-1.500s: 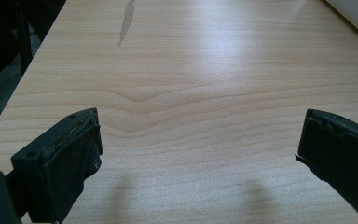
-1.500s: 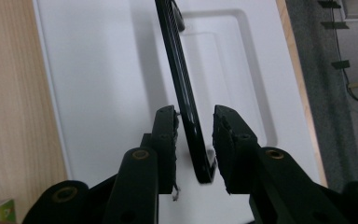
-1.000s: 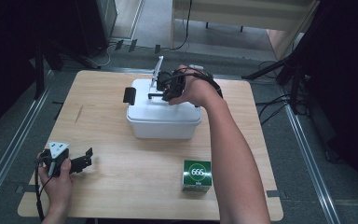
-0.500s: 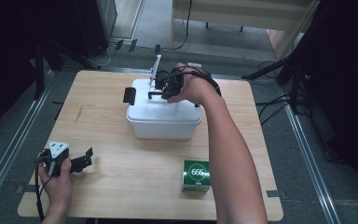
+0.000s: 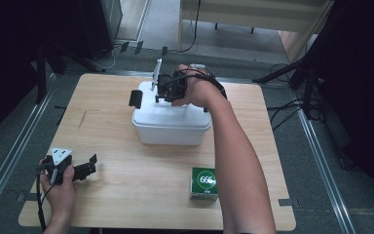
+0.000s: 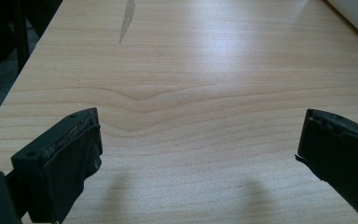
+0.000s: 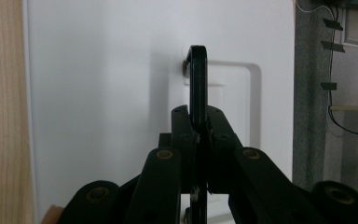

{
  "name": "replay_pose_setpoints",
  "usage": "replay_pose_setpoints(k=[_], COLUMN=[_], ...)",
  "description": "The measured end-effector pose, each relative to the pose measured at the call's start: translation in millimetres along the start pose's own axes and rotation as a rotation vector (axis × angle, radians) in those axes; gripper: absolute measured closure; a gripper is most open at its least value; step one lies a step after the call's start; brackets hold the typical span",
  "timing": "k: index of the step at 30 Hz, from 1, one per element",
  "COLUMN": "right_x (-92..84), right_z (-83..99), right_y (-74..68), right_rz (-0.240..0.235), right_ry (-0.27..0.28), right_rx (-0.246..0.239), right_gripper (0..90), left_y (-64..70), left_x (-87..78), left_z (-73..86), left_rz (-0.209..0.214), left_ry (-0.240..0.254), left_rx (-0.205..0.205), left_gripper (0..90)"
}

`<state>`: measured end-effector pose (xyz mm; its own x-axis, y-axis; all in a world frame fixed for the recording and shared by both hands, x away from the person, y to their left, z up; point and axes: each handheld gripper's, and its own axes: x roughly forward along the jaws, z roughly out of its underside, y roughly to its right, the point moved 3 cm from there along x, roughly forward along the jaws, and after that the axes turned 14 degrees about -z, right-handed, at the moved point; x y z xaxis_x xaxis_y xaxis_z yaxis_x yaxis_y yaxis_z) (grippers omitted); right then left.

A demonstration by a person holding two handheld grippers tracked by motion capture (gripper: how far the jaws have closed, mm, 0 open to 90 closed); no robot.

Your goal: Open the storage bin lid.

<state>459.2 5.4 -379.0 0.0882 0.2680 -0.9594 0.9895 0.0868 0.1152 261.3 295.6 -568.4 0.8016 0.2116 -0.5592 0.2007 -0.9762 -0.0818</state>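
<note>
the only writing i can read is on the green carton (image 5: 204, 183) at the near right of the desk (image 5: 107, 122): white digits "666" inside a white ring on its top face; the smaller print below it is too small for me to make out

my right gripper (image 5: 168, 87) is out over the far end of the white lidded box (image 5: 170, 124), which sits around the middle of the desk, a little toward the far side. my right arm stretches long from the near edge, forearm running past the carton, wrist bent so the hand folds down over the lid. in the right gripper view my jaws are pressed together on the black handle (image 7: 198, 84), a thin dark bar standing edge-on between the pads above the white lid, over a shallow rectangular recess; the jaws have just been closing further on it. a slim pale strip stands up just beyond my hand in the high view, and a black latch (image 5: 136, 99) sits at the box's far left corner

my left gripper (image 5: 85, 168) rests low at the near left of the desk, well apart from the box, my hand wrapped round its body with the grey three-cornered plate on top and the cable trailing back toward me. in the left gripper view its jaws are spread wide with bare wood grain between them, pinching nothing
</note>
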Motion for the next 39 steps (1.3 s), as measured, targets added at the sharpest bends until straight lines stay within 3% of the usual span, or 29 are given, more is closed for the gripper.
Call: replay_pose_setpoints(k=[6,19,29,39], right_x=[-7.2,-50.9,-78.9,-88.7], right_z=[2.1,19.5,58.6,102.5], right_y=[0.1,-2.9,-12.1,-27.1], right_rz=[0.002,0.072,0.119,0.125], right_ry=[0.022,0.072,0.055,0.036], right_rx=[-0.010,-0.001,0.037,0.092], right_gripper=[84.7,84.8,84.8,84.9], left_y=[0.0,0.0,-0.1,0.1], left_x=[-0.1,-0.3,-0.4,-0.5], left_z=[0.0,0.1,0.1,0.2], left_rz=[0.001,0.001,0.000,0.002], left_ry=[0.002,0.000,0.001,0.005], left_rx=[0.002,0.003,0.000,-0.006], left_gripper=[0.0,0.0,0.0,0.0])
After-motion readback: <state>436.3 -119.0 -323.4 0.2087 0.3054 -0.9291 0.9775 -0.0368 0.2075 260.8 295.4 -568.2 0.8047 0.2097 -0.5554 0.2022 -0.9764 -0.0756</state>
